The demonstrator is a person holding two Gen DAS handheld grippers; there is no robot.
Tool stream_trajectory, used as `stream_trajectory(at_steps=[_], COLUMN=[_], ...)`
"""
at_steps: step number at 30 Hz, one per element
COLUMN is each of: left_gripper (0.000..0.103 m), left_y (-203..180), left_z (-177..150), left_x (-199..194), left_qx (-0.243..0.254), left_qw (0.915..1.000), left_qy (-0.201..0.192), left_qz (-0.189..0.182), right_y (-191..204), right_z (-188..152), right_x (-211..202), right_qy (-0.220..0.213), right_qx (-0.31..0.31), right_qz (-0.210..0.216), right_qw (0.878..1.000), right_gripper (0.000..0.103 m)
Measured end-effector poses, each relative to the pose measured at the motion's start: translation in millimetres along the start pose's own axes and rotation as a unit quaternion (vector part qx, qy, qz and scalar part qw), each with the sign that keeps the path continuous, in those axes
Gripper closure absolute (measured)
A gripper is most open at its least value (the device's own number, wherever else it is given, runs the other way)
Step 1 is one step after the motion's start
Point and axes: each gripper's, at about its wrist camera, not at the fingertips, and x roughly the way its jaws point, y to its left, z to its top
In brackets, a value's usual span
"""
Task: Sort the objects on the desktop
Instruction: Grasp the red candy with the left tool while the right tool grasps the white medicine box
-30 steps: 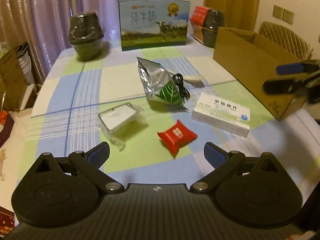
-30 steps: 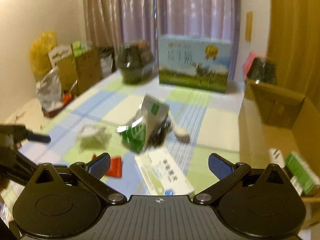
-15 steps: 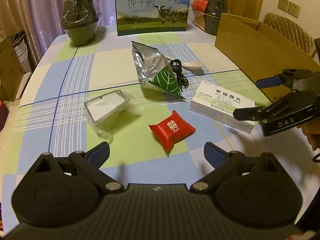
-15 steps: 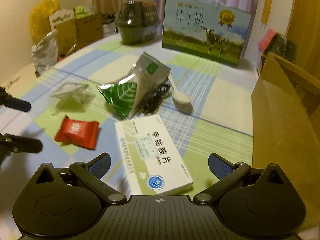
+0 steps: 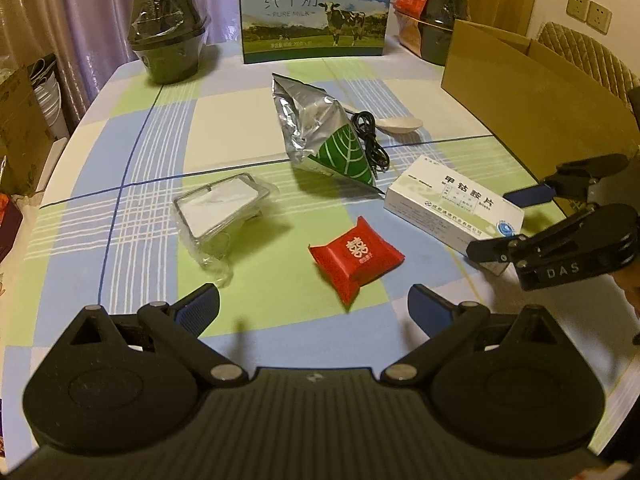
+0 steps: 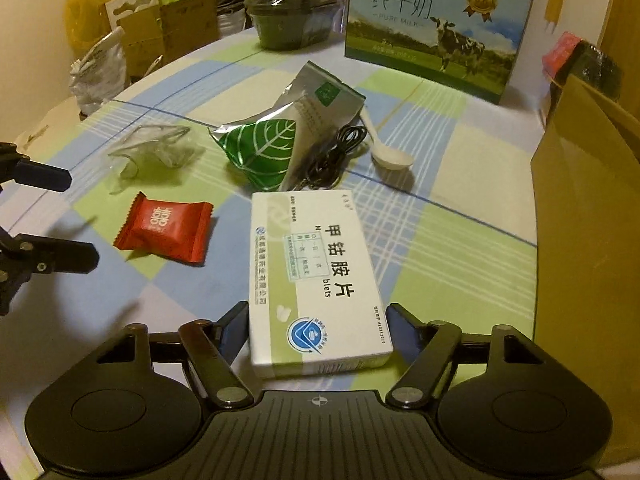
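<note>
Moved since half a second ago: right gripper (image 6: pixel 316 326) now astride near end of medicine box (image 6: pixel 316 284), formerly short of it; left gripper (image 5: pixel 314 306) unchanged over table.

Left wrist view
Writing: "PURE MILK" and large Chinese characters on milk carton (image 5: pixel 314 10) at 12 o'clock; Chinese print on medicine box (image 5: pixel 454 210) at 3 o'clock; "DAS" on right gripper (image 5: pixel 508 222) body.
Left jaws: spread wide, empty, red candy packet (image 5: pixel 356 258) just ahead between them.
Container: cardboard box (image 5: pixel 532 100) at 2 o'clock, contents hidden.

Right wrist view
Writing: "blets" and Chinese characters on medicine box lid.
Right jaws: narrowed to either side of box end, contact uncertain.
Left gripper (image 6: pixel 52 216): at 9 o'clock, open beside red candy packet (image 6: pixel 164 228).
Elsewhere: green-leaf foil pouch (image 6: pixel 276 140), black cable (image 6: pixel 332 156), white spoon (image 6: pixel 386 154) at 12 o'clock.
</note>
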Motion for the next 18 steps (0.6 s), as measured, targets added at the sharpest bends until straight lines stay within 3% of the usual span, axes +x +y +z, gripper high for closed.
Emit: stream_trajectory(at_steps=[12,18], left_gripper=[0.005,0.007], left_y=[6.8,4.5], left_z=[-2.4,-3.8], left_x=[2.3,13.1], left_qx=[-0.022,-0.039], left_qw=[0.9997,0.9992], left_qy=[0.006,0.005], left_qz=[0.001,-0.001], right_y=[36.3,16.3], right_z=[-15.0,-8.9], right_x=[-20.8,-23.7], right_qy=[0.013,-0.009], right_qx=[-0.032,0.012], right_qz=[0.062,0.019], right_qw=[0.997,1.000], right_gripper=[0.034,0.034])
